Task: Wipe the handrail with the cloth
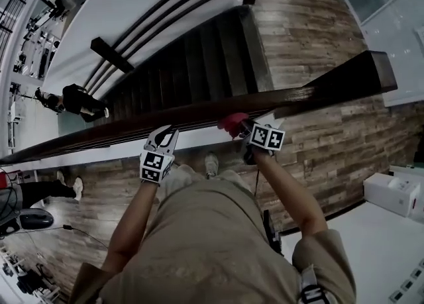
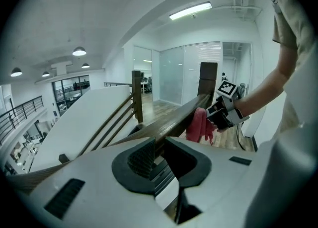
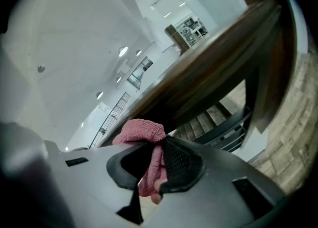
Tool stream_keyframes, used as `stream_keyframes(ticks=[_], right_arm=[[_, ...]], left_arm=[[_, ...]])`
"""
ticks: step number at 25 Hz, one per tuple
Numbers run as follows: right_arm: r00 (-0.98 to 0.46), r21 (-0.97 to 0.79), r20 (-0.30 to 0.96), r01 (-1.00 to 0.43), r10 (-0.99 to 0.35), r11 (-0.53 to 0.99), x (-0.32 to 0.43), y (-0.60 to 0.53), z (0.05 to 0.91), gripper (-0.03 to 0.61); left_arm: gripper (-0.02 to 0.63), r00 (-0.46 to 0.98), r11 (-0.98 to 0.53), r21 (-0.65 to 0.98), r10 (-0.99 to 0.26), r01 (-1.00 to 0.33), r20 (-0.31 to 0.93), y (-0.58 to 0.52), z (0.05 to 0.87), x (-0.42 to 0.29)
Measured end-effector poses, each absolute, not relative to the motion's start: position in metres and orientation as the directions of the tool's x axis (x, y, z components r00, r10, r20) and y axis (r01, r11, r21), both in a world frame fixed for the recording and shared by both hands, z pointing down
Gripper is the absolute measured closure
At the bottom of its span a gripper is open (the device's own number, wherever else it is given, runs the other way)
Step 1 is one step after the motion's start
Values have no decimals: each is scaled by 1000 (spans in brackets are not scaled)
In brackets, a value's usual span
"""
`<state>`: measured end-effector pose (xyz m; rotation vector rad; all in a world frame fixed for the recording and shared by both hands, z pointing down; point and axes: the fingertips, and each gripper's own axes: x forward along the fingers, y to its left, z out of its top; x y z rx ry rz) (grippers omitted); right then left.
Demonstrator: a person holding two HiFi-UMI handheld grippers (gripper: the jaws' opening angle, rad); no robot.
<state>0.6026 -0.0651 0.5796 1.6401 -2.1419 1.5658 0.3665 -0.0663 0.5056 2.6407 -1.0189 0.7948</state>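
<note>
The right gripper [image 3: 151, 161] has its jaws closed on a pink cloth [image 3: 141, 131]. One fold is pinched between the dark pads, a bunched end sticks out above them, and a fingertip shows just under the gap. In the head view this gripper [image 1: 244, 126] holds the cloth [image 1: 232, 122] against the near edge of the dark wooden handrail [image 1: 199, 116], which runs across the picture from lower left to upper right. The left gripper [image 2: 156, 155] stands narrowly open with nothing pressed between its pads. It points along the handrail [image 2: 174, 120] toward the other gripper, and in the head view its tips [image 1: 163, 134] sit right at the rail's near edge, to the left of the cloth. Beyond the rail a dark staircase [image 1: 199, 57] descends, with plank flooring [image 1: 331, 150] around it.
</note>
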Motion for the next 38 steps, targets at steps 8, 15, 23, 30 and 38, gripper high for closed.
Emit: stream_keyframes(ticks=[8, 15, 23, 30, 38], right_arm=[[-135, -598, 584, -738, -800, -312, 783, -52, 589, 522], [74, -390, 593, -844, -802, -367, 845, -9, 605, 523], [13, -421, 494, -871, -869, -252, 782, -66, 648, 523], [-16, -468, 411, -862, -912, -196, 766, -89, 656, 526], [-162, -444, 408, -895, -899, -40, 674, -93, 649, 528]], left_arm=[[545, 630, -768, -4, -527, -640, 571, -58, 518, 397], [545, 624, -773, -9, -519, -635, 584, -46, 519, 395], [546, 571, -757, -37, -523, -652, 633, -40, 523, 369], [546, 506, -708, -70, -566, -703, 652, -40, 520, 327], [545, 462, -642, -59, -609, -765, 644, -32, 520, 261]])
